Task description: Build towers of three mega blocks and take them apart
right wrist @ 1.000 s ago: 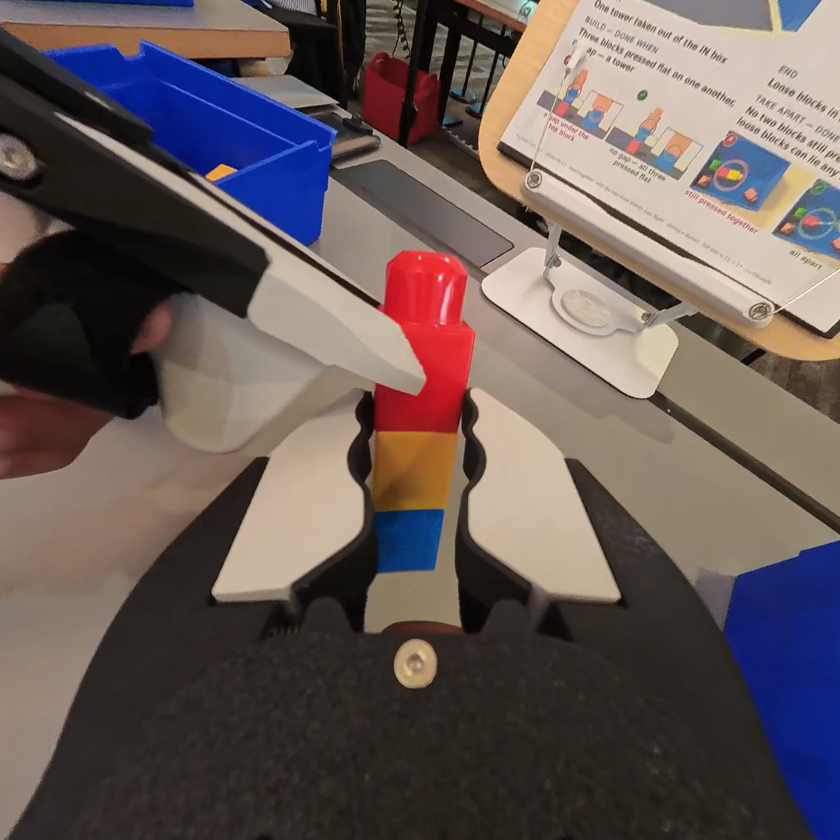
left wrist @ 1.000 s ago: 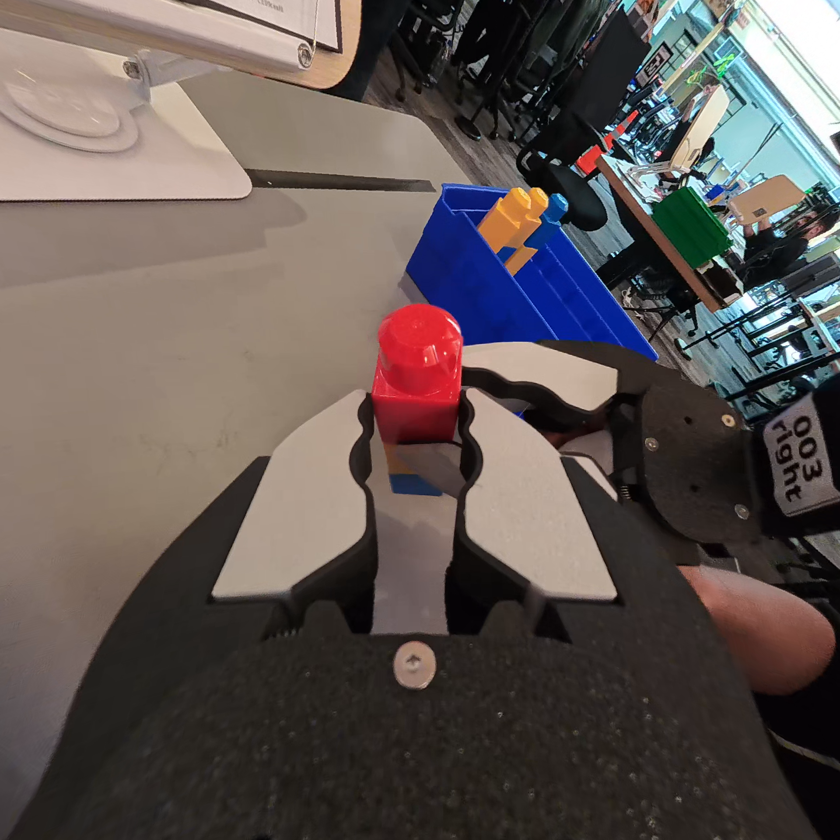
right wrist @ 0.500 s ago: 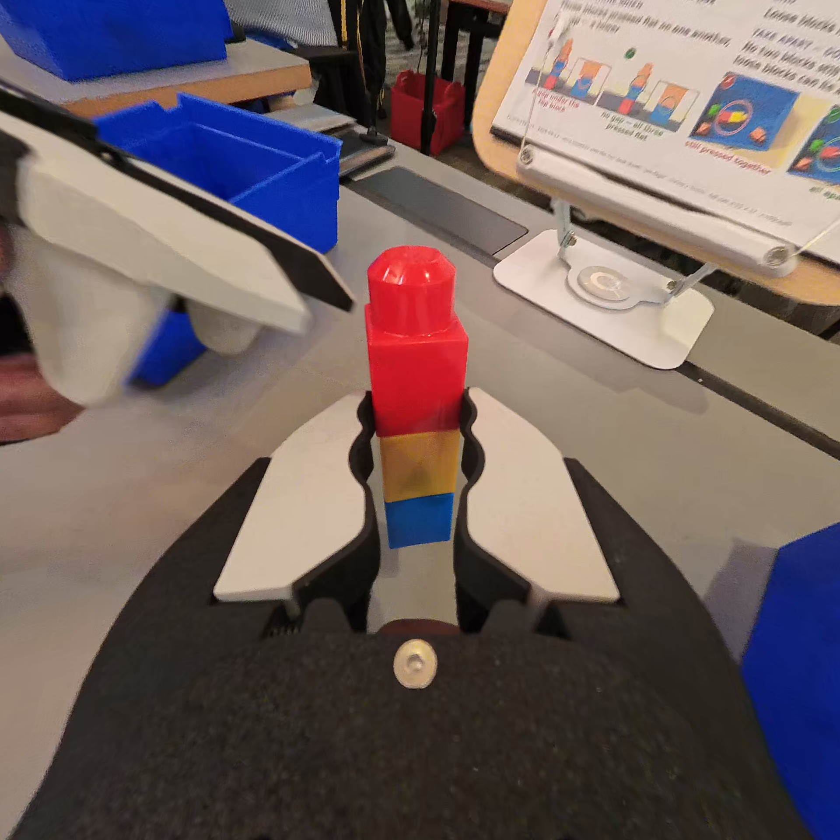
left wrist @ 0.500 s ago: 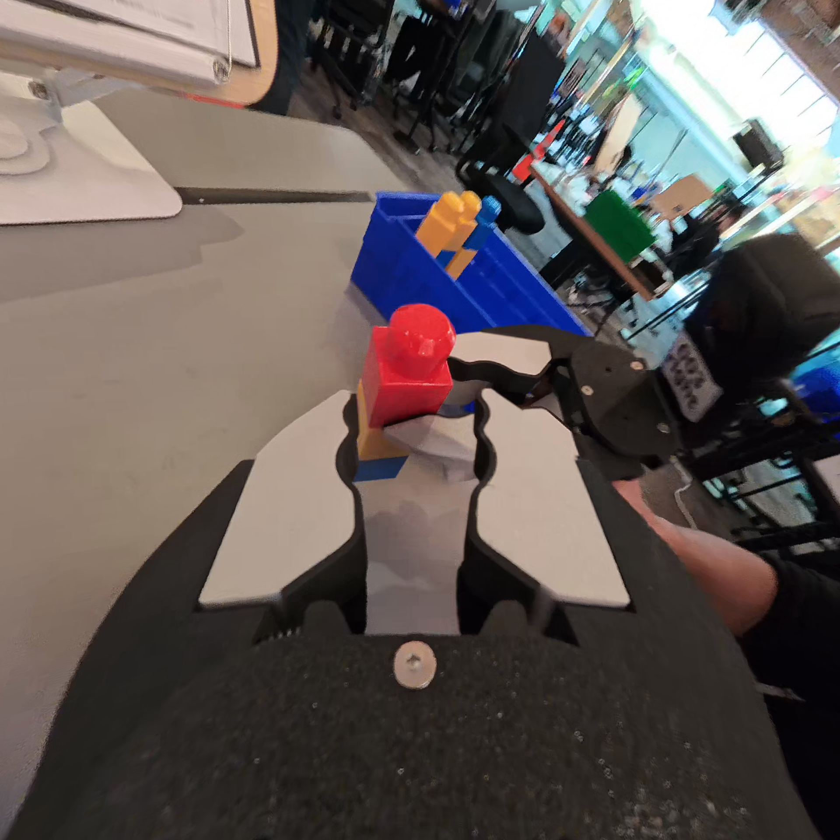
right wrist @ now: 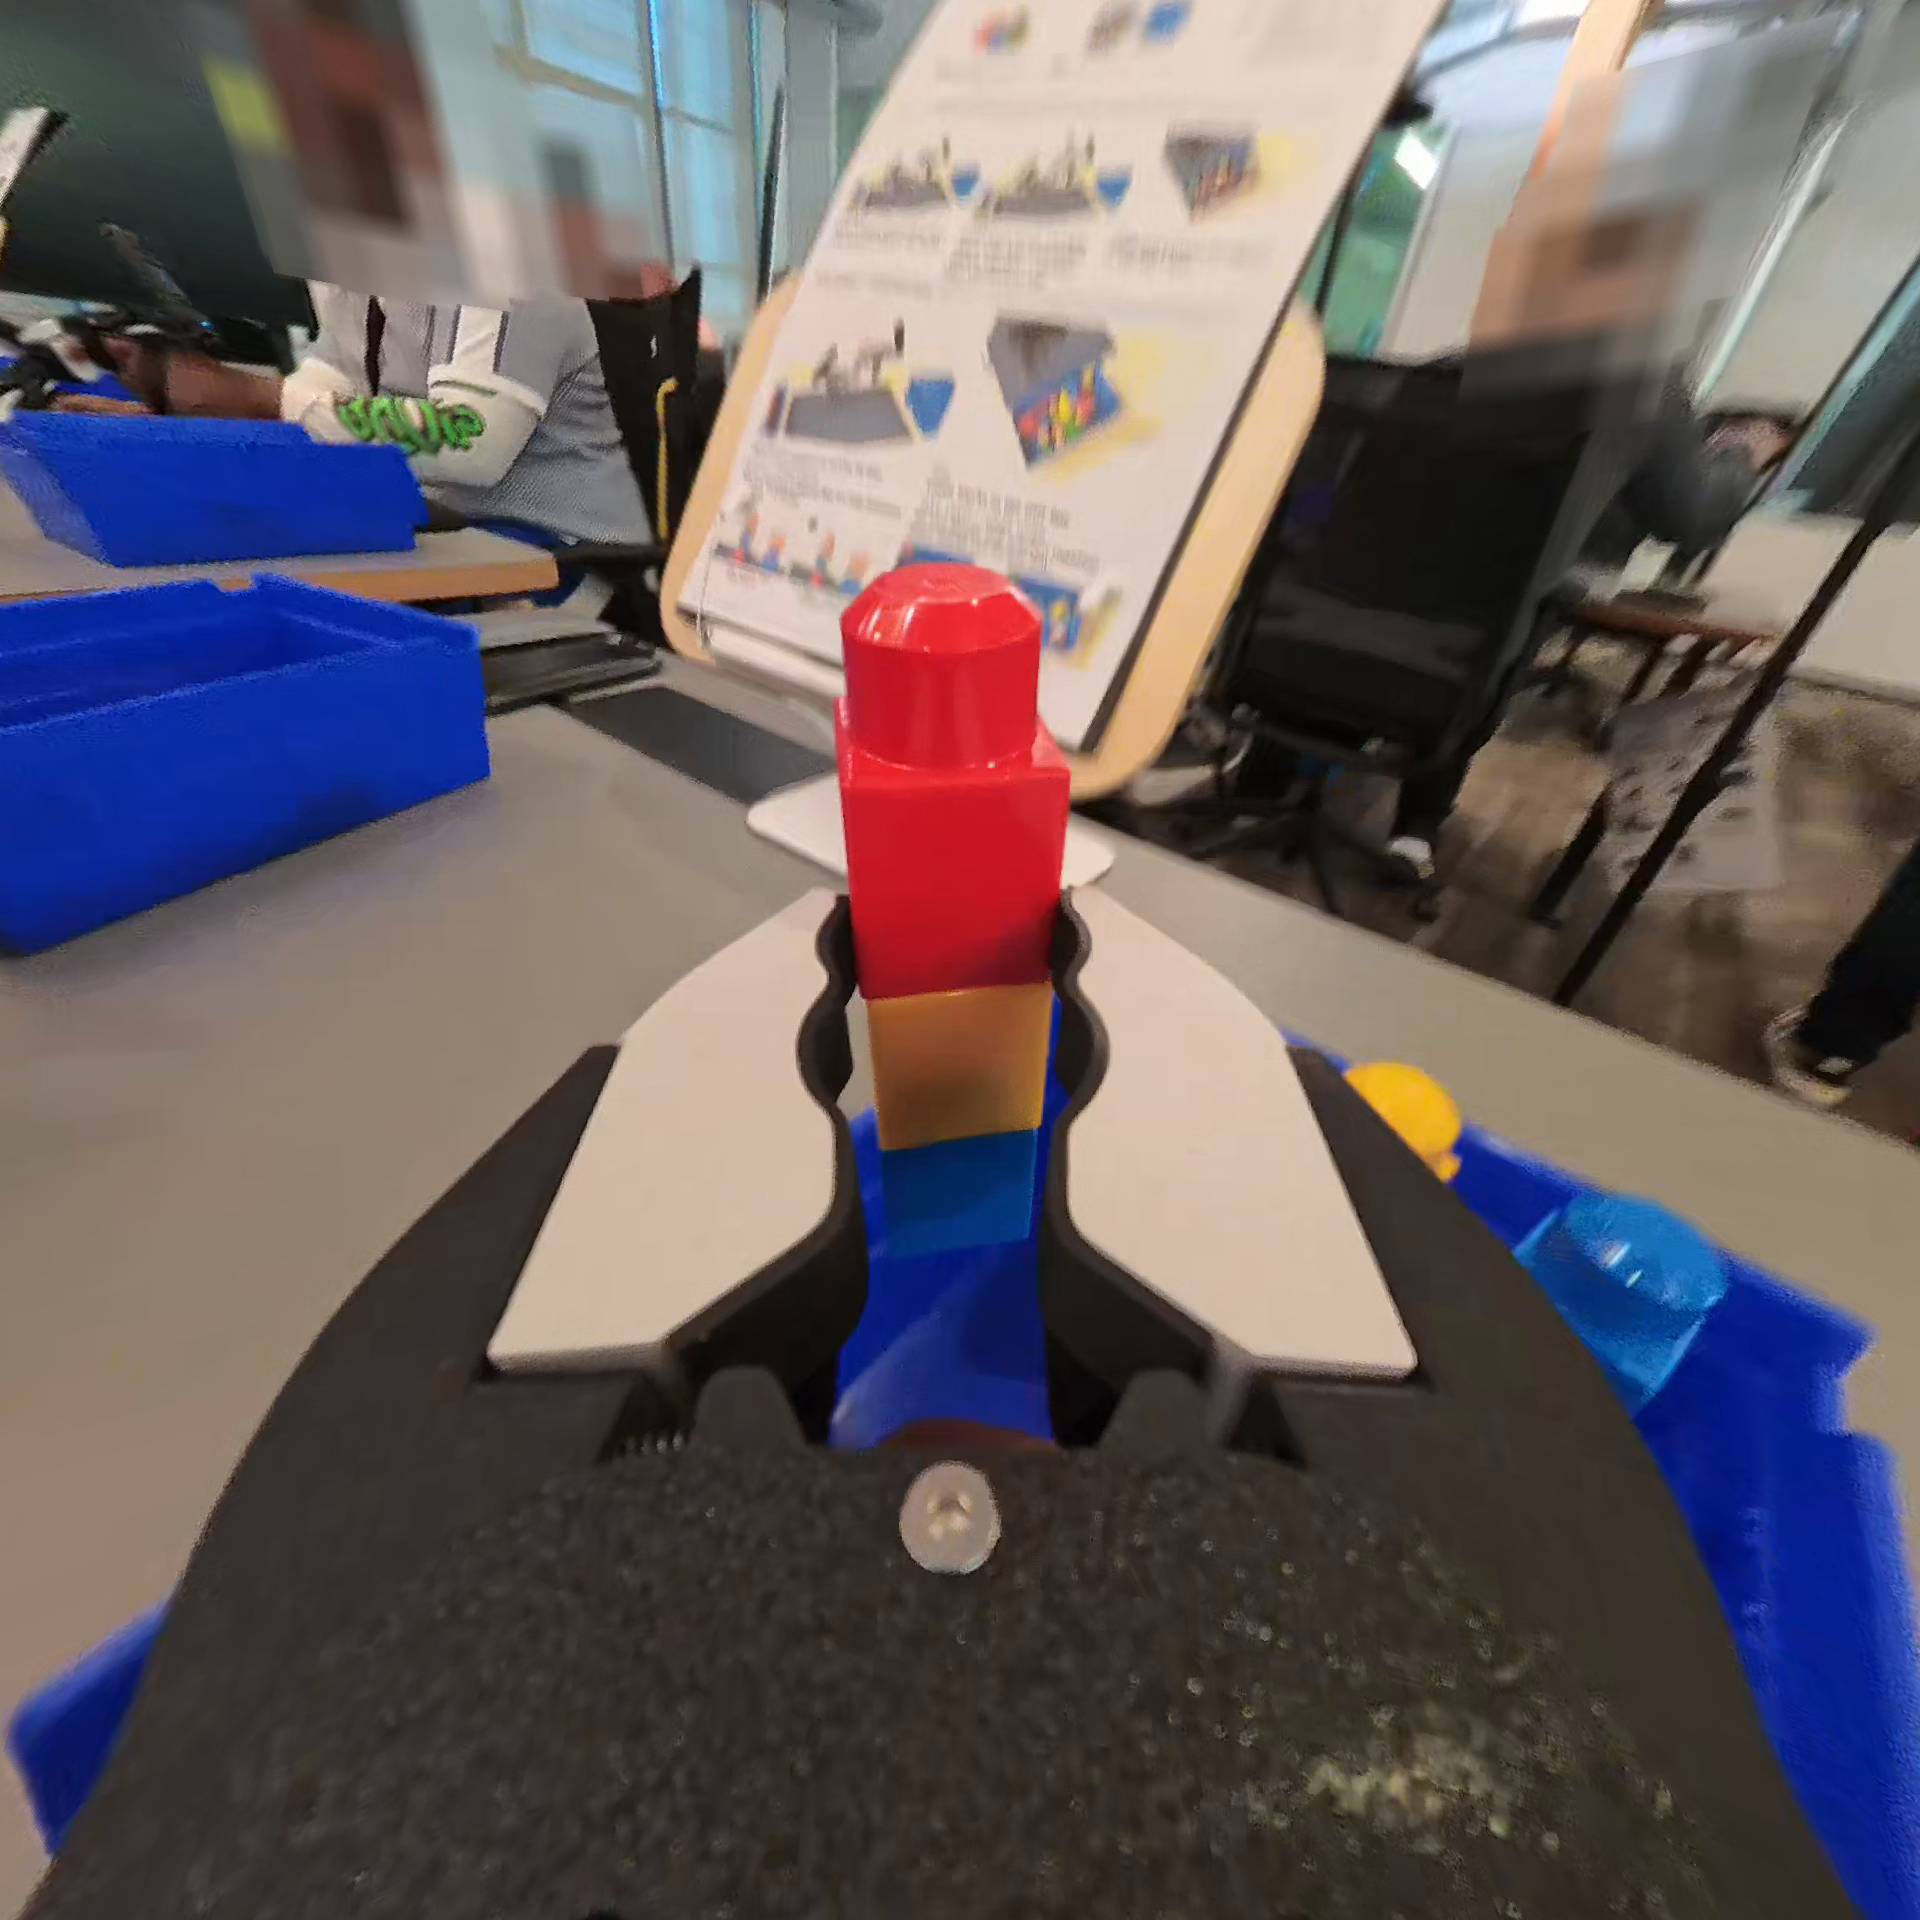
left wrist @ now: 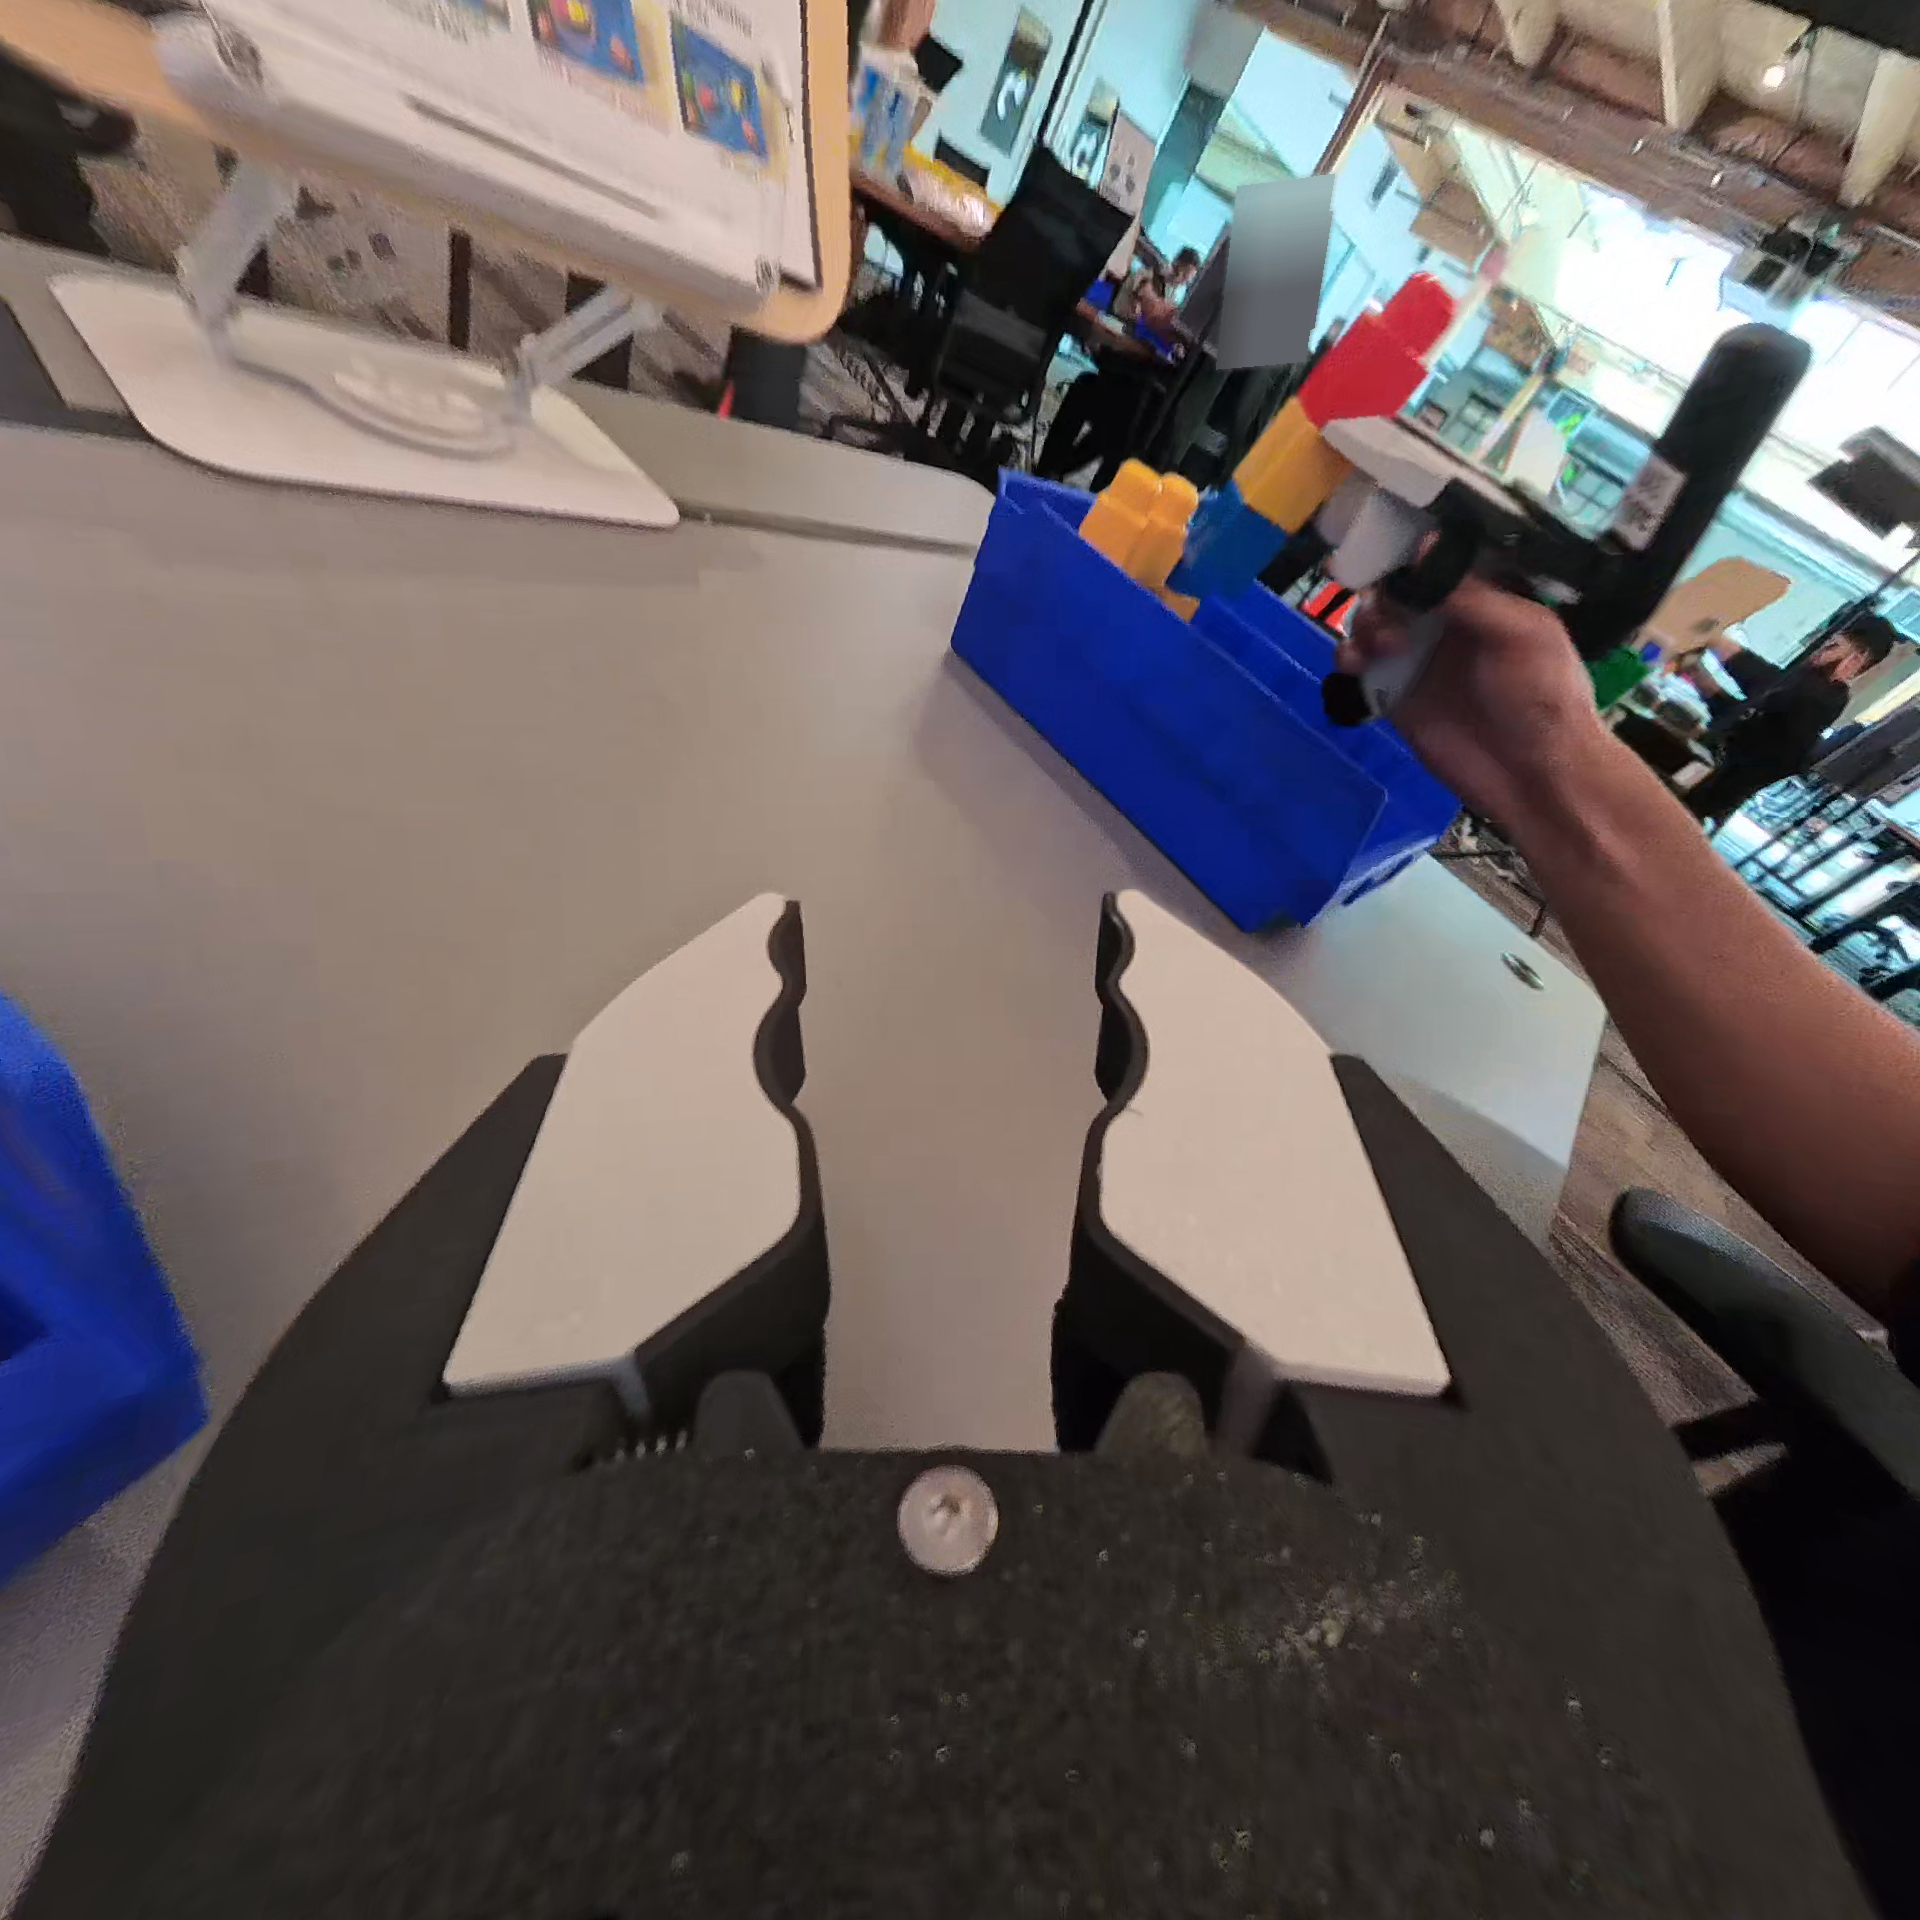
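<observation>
My right gripper point(right wrist: 951, 914) is shut on a tower of three blocks point(right wrist: 954, 935), red on top, orange in the middle, blue at the bottom. It holds the tower in the air over a blue bin point(right wrist: 1714, 1455). The left wrist view shows the same tower point(left wrist: 1320, 436) tilted above that blue bin point(left wrist: 1195, 717), with the right gripper point(left wrist: 1382, 478) pinching it. My left gripper point(left wrist: 951, 914) is open and empty over the bare grey table point(left wrist: 468, 779). An orange block point(left wrist: 1138, 520) stands in the bin; in the right wrist view an orange block point(right wrist: 1403, 1112) and a blue block point(right wrist: 1621, 1288) lie there.
An instruction board on a white stand point(left wrist: 416, 405) is at the back of the table; it also shows in the right wrist view point(right wrist: 1039, 364). A second blue bin point(right wrist: 208, 748) sits at the left, its corner near my left gripper point(left wrist: 73, 1299). A person's forearm point(left wrist: 1714, 987) reaches in from the right. My hands' fingertips stand some 35 cm from each other.
My left gripper let go of the red block, opened wide and drew back. My right gripper lifted the whole tower off the table and carried it over the blue bin.
</observation>
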The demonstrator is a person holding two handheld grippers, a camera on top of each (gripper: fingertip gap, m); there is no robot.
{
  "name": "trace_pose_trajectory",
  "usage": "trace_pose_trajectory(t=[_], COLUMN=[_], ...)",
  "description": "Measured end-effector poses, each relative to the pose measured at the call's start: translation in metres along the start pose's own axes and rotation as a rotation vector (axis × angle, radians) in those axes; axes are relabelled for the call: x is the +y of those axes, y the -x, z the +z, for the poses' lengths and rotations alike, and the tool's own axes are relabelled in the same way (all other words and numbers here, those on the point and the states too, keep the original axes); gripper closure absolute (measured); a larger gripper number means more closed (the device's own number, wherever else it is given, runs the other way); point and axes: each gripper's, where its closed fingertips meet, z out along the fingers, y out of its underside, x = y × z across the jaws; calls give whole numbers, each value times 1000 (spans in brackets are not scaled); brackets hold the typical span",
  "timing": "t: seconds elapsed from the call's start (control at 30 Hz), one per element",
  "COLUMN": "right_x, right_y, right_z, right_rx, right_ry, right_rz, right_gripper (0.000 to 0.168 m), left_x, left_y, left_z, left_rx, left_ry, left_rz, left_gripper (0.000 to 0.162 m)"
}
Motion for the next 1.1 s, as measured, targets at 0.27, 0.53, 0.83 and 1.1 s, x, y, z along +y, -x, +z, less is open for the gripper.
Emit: trace_pose_trajectory(t=[0.27,0.53,0.83,1.1], right_x=[70,105,113,120], right_y=[-18,-26,-22,-25], right_z=[23,24,30,20], right_rx=[-80,-85,-103,-51], right_ry=[142,207,234,312], right_rz=[75,120,91,89], right_gripper=[132,132,132,120], left_x=[2,7,13,17], left_y=[-16,-26,-27,-22], left_z=[15,19,23,23], left_rx=[67,73,77,59], left_ry=[25,45,70,85], left_rz=[34,111,112,112], left_gripper=[109,110,109,109])
